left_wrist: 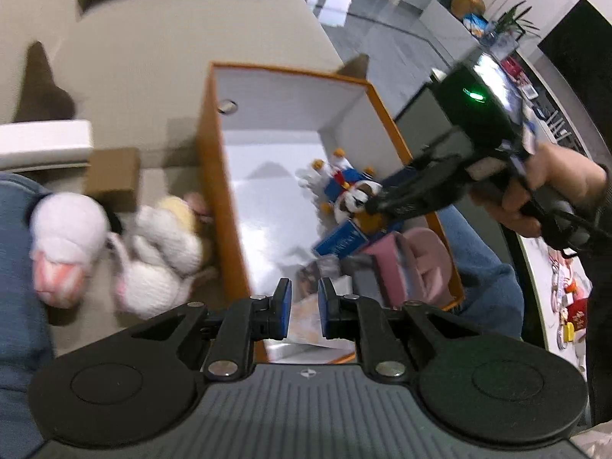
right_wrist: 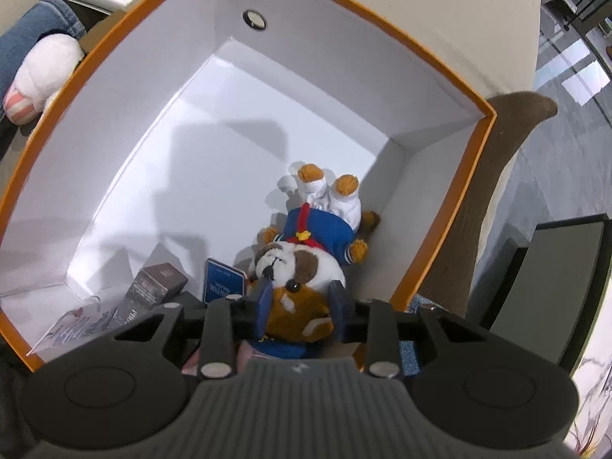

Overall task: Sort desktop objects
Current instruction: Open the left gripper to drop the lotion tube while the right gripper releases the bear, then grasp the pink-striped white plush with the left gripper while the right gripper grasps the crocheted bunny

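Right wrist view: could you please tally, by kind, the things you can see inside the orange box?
Plush toys: 1, the plush dog
Small cartons: 2, the blue carton and the brown carton
Clear printed packets: 1, the clear packet
Total: 4 in the orange box
A pink thing under the right claw is too hidden to count.

A plush brown-and-white dog in a blue sailor jacket with red trim [right_wrist: 306,252] lay upside down inside the orange cardboard box with white interior [right_wrist: 214,145], feet toward twelve o'clock, against the three o'clock wall. A small dark blue booklet [right_wrist: 223,281] leaned just beside its head at nine o'clock, next to a dark brown carton [right_wrist: 153,287]. Outside, white plush toys [left_wrist: 160,252] lay against the box's nine o'clock wall.
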